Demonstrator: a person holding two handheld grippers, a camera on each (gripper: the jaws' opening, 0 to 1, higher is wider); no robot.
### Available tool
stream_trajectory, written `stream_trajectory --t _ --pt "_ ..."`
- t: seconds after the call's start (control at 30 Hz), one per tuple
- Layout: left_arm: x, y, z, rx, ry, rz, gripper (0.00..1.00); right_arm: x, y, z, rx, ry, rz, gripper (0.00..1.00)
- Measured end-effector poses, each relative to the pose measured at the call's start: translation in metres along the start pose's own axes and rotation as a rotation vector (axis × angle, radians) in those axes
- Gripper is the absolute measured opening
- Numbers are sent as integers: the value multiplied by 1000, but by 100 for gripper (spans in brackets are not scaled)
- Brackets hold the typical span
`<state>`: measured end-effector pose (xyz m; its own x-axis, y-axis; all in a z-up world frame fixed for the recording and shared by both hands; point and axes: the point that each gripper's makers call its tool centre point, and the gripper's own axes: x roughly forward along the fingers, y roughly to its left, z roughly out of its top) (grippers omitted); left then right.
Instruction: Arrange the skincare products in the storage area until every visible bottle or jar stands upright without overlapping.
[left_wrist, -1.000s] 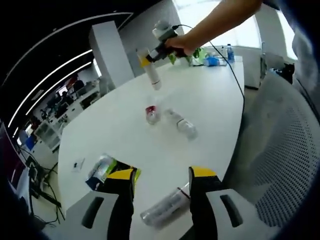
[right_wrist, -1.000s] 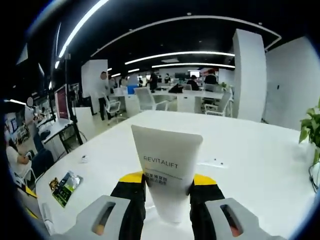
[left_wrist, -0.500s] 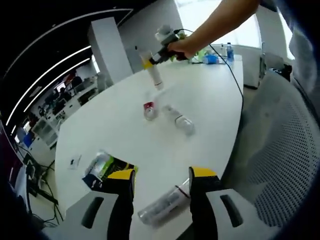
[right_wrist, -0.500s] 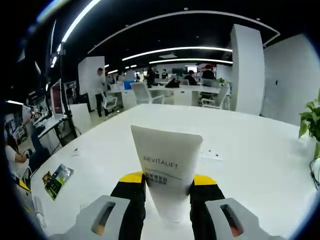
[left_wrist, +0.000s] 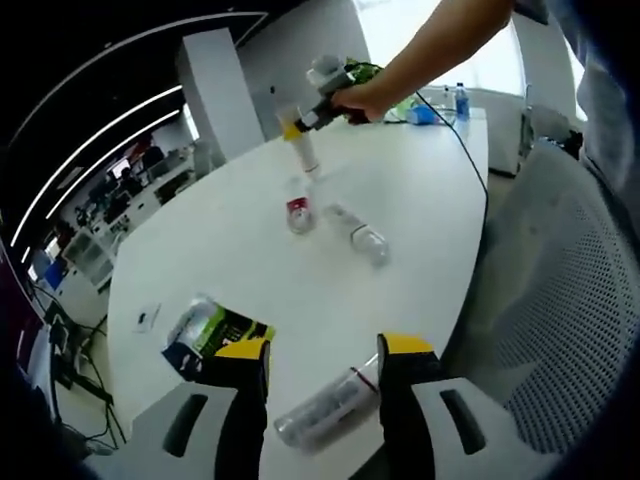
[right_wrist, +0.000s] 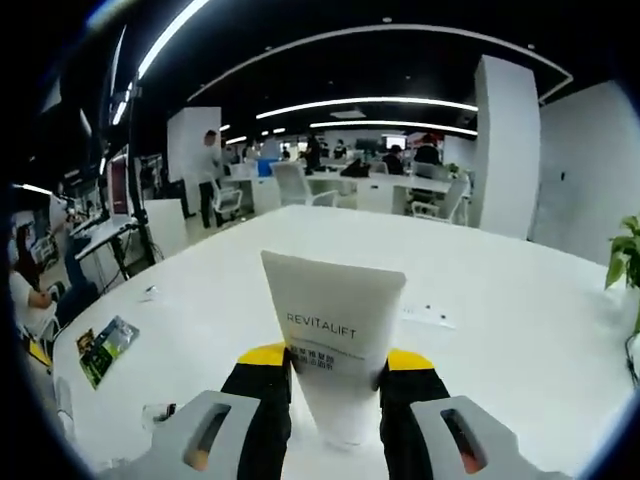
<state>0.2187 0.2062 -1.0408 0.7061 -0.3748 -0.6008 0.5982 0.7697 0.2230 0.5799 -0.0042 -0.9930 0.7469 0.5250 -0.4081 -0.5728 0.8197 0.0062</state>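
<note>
One white tube (right_wrist: 333, 345) in the clamped right claw (right_wrist: 333, 385) — left claw (left_wrist: 322, 362) apart, two bottles (left_wrist: 358, 234) flat.

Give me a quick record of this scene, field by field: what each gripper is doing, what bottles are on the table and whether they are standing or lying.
right gripper: shut on the white tube, held above the table
left gripper: open, holding nothing
clear bottle: lying on its side just beyond the left gripper's jaws
second clear bottle: lying on its side at mid-table
red-labelled bottle: upright, close to the second clear bottle
green and black pack: lying flat near the table edge
</note>
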Motion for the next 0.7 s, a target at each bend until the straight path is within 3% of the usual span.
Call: stream_trajectory --t 0.53,0.7 --pt "0 -2 0 4 4 -11 39 7 -2 16 -14 -54 -7 28" --pt "1 -2 -1 5 3 -11 39 6 -5 23 -26 -106 -6 28"
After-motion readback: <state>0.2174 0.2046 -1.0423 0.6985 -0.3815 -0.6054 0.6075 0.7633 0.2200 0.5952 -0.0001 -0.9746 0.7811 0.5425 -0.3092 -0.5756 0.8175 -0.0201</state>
